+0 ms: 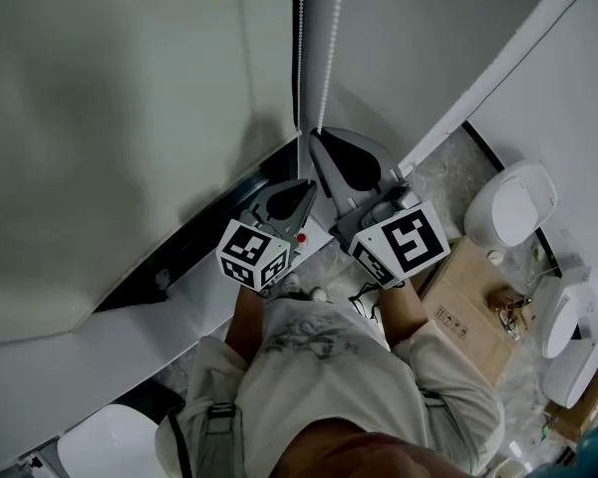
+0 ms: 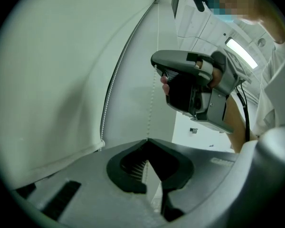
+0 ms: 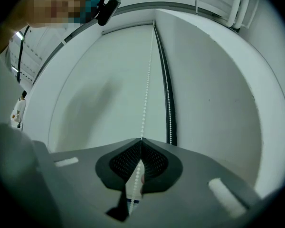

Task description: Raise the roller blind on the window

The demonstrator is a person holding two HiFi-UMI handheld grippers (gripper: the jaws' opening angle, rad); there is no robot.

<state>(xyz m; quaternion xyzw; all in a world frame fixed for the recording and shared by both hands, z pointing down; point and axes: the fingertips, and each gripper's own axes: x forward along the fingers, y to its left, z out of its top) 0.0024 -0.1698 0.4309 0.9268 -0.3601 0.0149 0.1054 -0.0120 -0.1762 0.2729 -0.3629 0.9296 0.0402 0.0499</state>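
Roller blind: the roller blind is the wide pale sheet that fills the left of the head view, in front of the person.
Bead chain: the bead chain hangs in two strands along the blind's right edge, beside a dark vertical strip.
Left gripper: the left gripper has its jaws pressed together at the tips, pinching the left strand, which rises straight from them.
Right gripper: the right gripper is also closed, nipping the other strand between its dark pads. Its tips sit just beside the left gripper's and farther up the head view.
Floor: a cardboard box lies at the person's right.
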